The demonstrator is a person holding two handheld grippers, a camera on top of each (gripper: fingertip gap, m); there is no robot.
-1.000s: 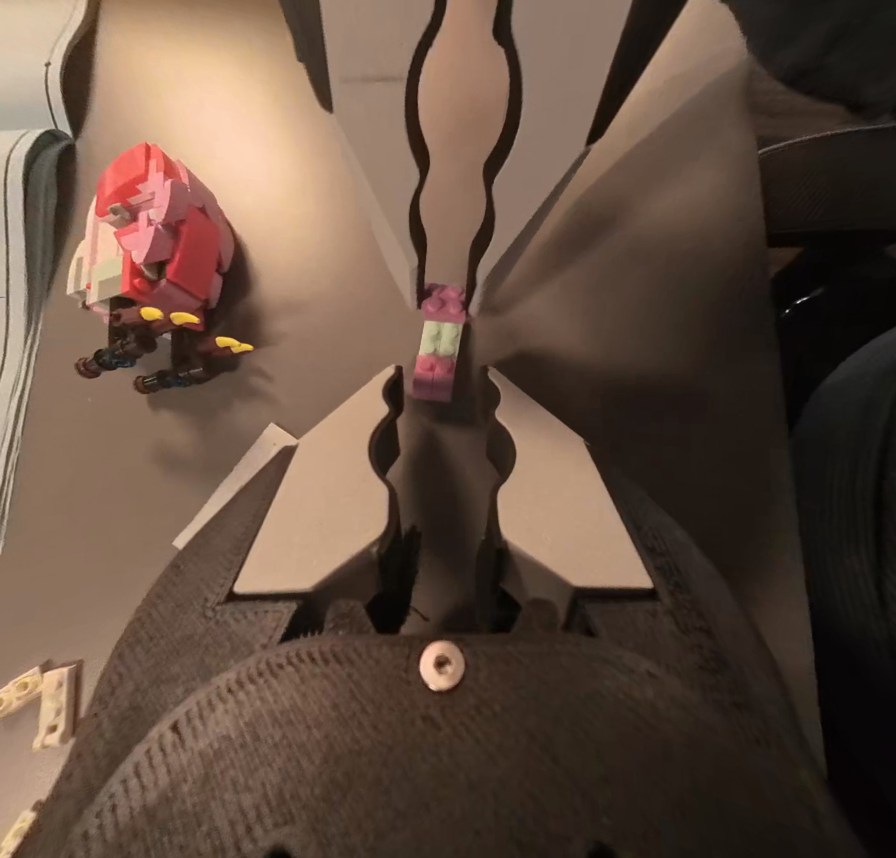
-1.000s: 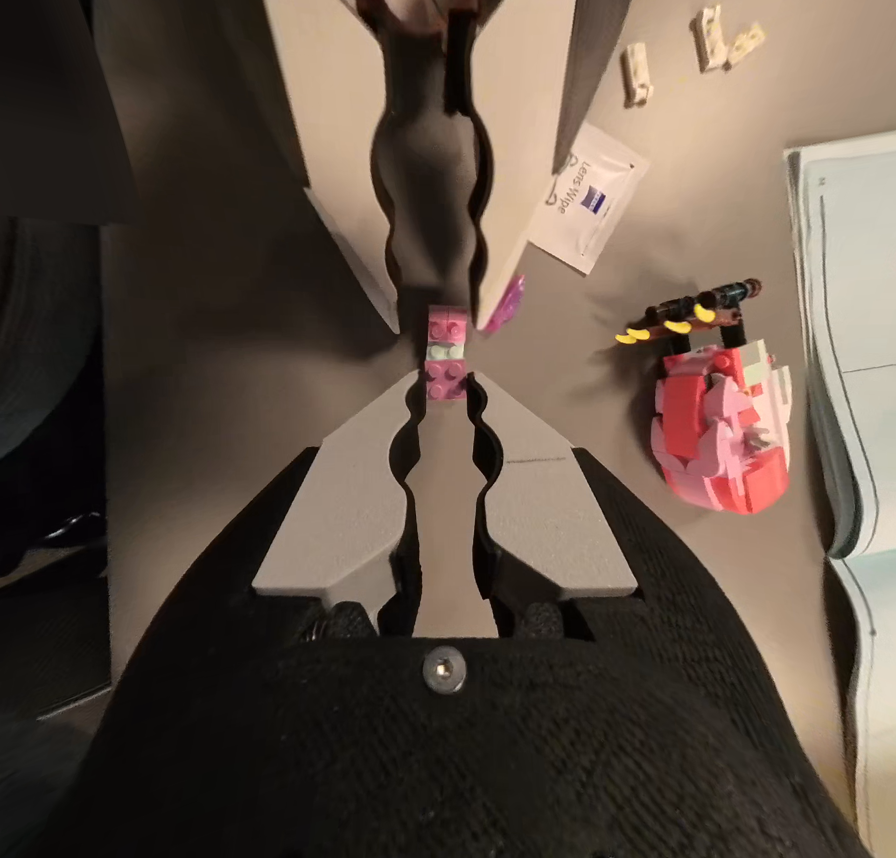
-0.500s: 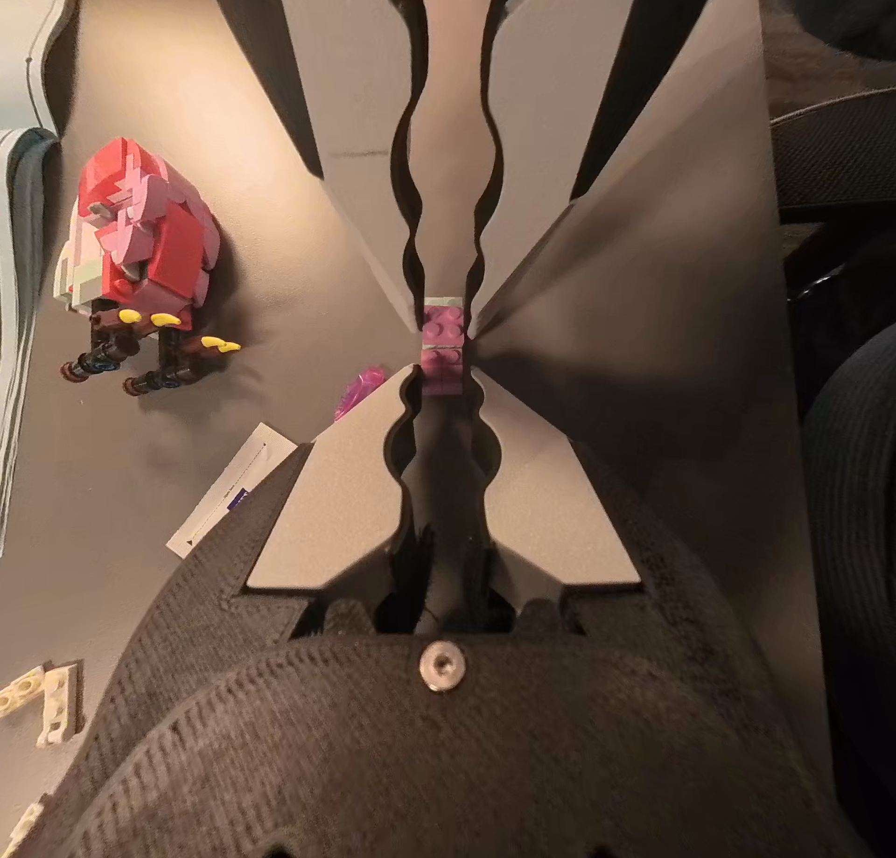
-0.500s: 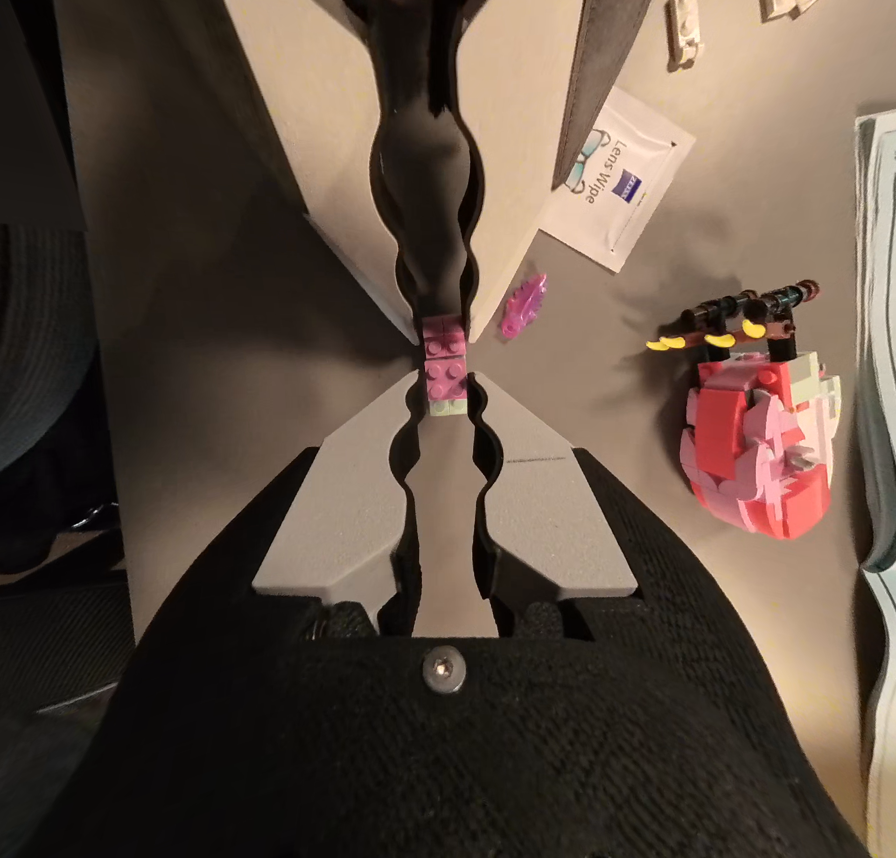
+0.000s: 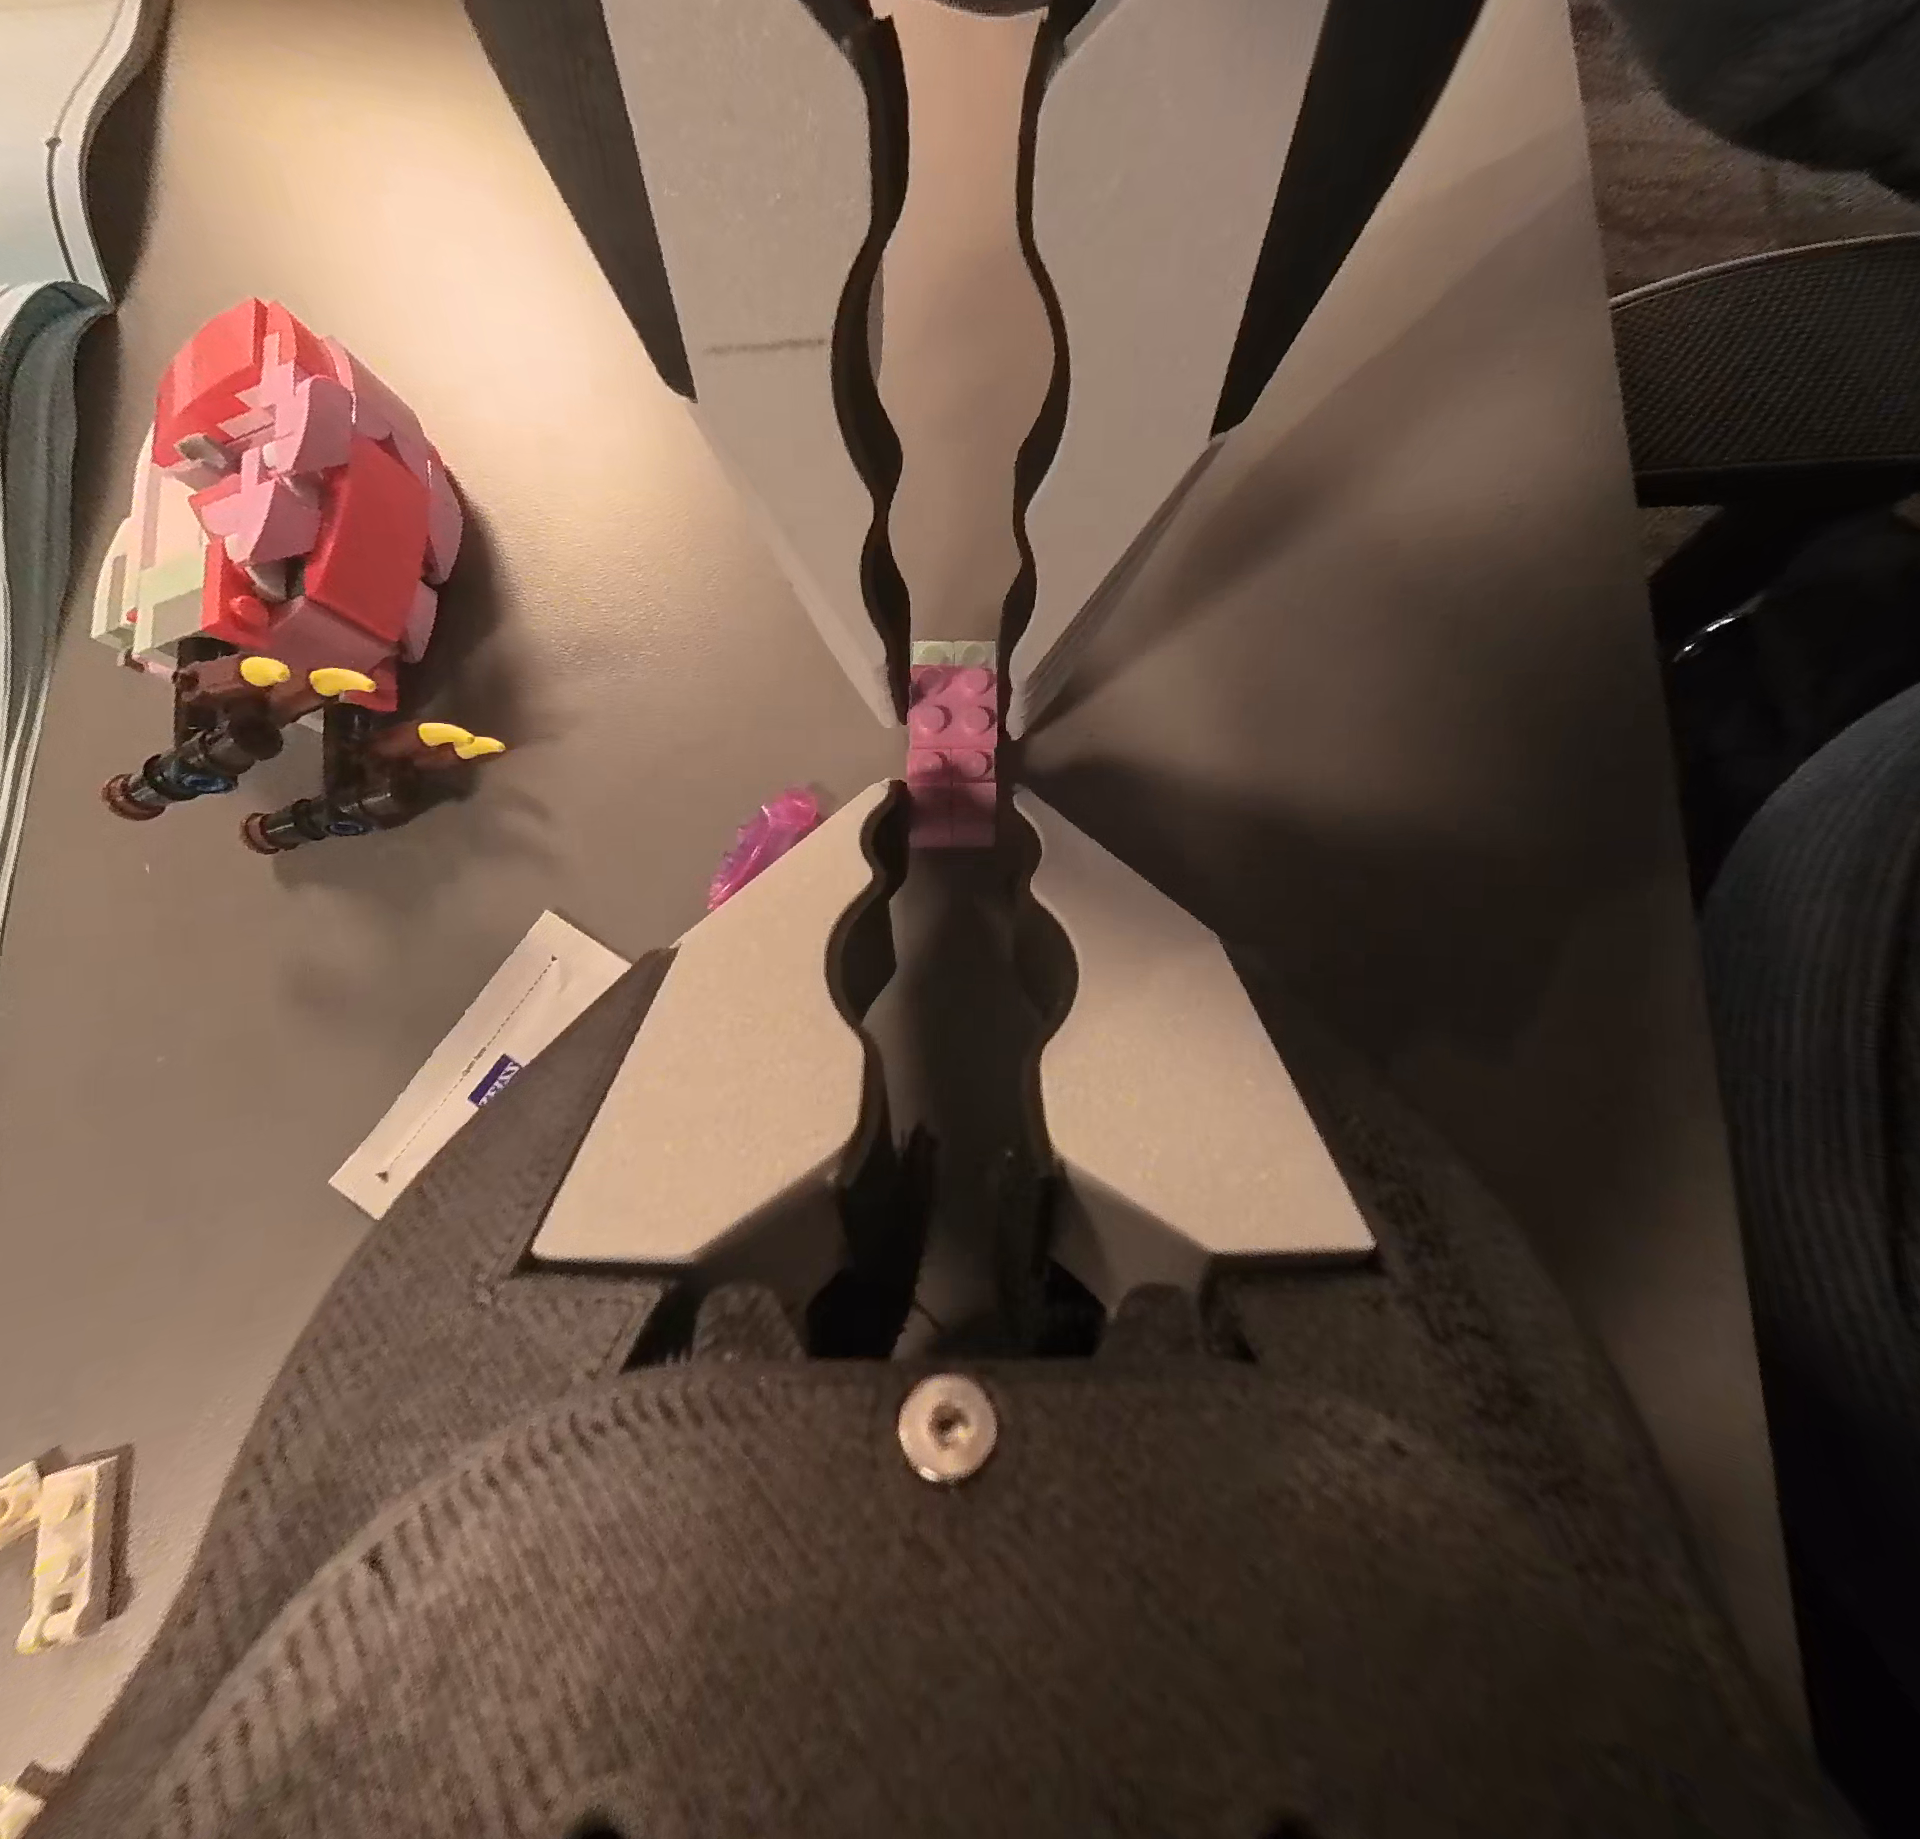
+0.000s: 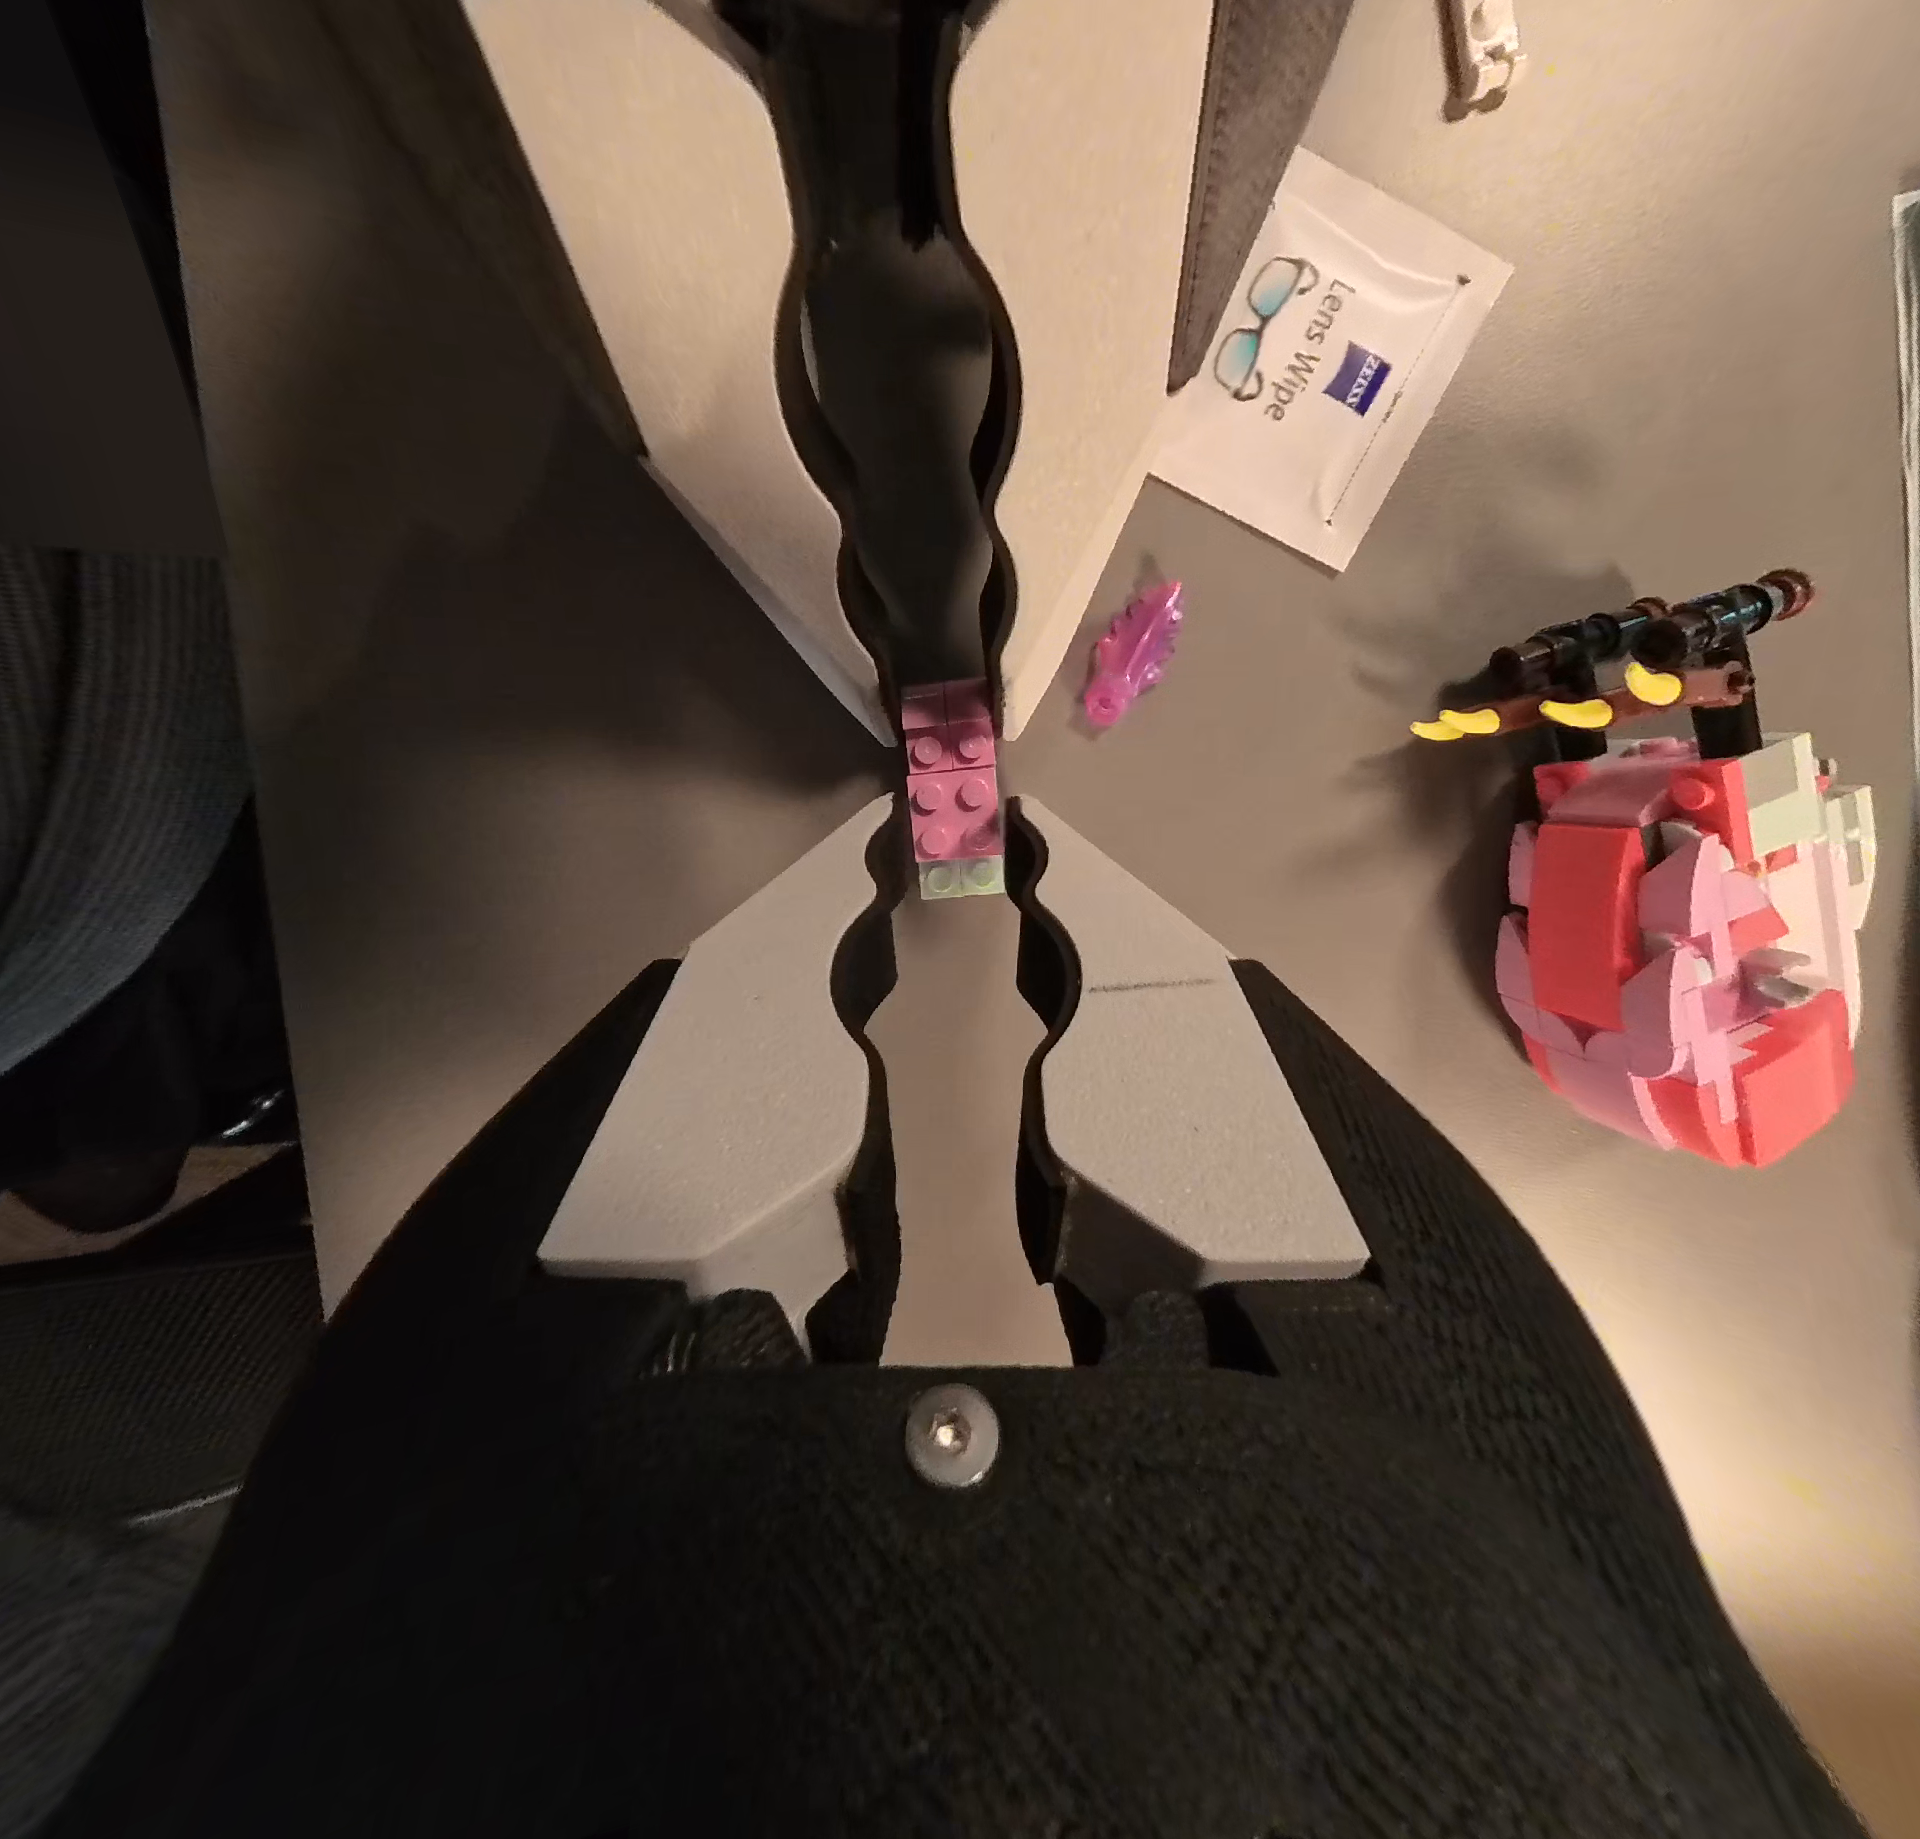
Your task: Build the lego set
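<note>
Nearby, red brick figure (image 6: 1673,948) flanks both grippers.

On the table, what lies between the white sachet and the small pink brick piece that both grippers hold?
A translucent pink feather-shaped piece lies between the white sachet and the pink brick piece; the right wrist view shows it best.

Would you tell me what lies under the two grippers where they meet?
Both the left gripper and the right gripper clamp one pink brick stack above the grey table. A pink feather piece lies beside them; the table directly beneath is covered.
</note>
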